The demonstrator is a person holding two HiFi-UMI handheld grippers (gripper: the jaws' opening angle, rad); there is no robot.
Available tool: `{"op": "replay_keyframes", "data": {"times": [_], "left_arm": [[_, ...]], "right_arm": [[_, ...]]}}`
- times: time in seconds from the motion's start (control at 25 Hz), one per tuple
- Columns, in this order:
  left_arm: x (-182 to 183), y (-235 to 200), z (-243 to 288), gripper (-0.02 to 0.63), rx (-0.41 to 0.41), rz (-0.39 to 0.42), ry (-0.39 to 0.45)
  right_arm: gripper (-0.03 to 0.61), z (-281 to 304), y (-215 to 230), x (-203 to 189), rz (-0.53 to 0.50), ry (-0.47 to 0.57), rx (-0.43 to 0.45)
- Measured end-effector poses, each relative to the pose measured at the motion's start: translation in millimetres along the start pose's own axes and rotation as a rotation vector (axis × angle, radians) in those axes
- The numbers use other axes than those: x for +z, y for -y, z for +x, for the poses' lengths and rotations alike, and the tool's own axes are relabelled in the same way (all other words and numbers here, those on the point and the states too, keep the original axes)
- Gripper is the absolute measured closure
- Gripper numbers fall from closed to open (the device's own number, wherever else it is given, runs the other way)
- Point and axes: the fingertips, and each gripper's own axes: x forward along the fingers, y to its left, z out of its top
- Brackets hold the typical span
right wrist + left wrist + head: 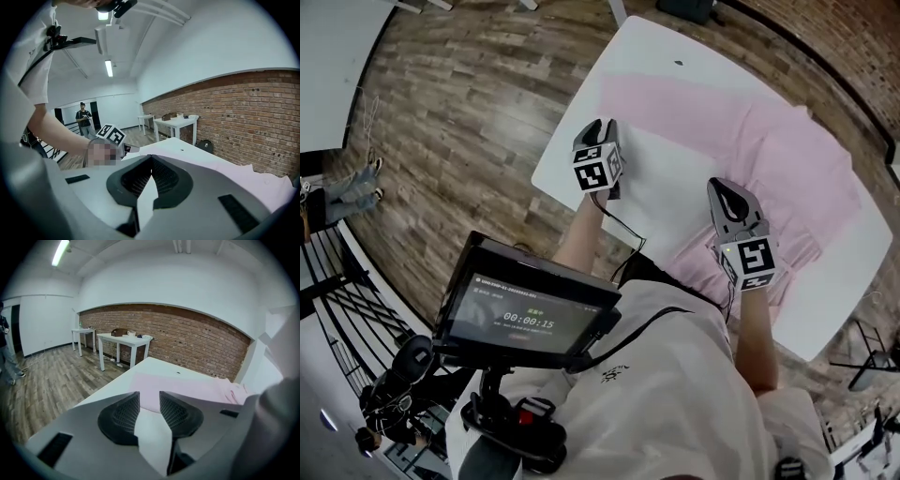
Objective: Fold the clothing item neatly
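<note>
A pale pink garment (787, 169) lies spread flat on the white table (666, 66). My left gripper (605, 129) hovers at the garment's near left corner. Its jaws stand a little apart, and in the left gripper view only the table and pink cloth (187, 387) show through the gap of the left gripper (149, 401). My right gripper (724, 187) is over the garment's near edge. In the right gripper view the right gripper (151, 158) has its jaws closed tip to tip with nothing between them, and pink fabric (262, 180) lies ahead.
A dark screen (525, 309) on a chest rig sits below the arms. Wooden floor (469, 103) surrounds the table. More white tables (124, 341) stand by the brick wall (197, 343). A person (84, 117) stands far back.
</note>
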Motion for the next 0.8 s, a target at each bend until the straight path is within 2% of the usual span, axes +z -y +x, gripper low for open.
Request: {"op": "replay_keyframes", "data": {"times": [0.12,0.24,0.36,0.56,0.8], "left_arm": [[-3.0,-10.1,10.7,0.457,0.015,-0.024,-0.026],[-9.1,-11.0,11.1,0.430,0.032,-0.056,-0.050],[-16.0,-11.5,15.5,0.428,0.036,-0.097,-0.092],[-14.9,-32.7,50.5,0.430,0.059,-0.168,-0.137],[-23.3,-36.4,49.0,0.430,0.075,-0.215,-0.178]], "right_arm": [[0.574,8.4,-0.2,1.6,0.011,-0.004,-0.011],[0.574,1.8,-1.4,-0.2,0.017,-0.008,-0.025],[0.574,-0.7,0.2,-2.6,0.023,-0.016,-0.039],[0.574,30.6,16.8,-7.5,0.044,-0.034,-0.053],[0.574,24.8,19.4,-9.1,0.056,-0.030,-0.073]]}}
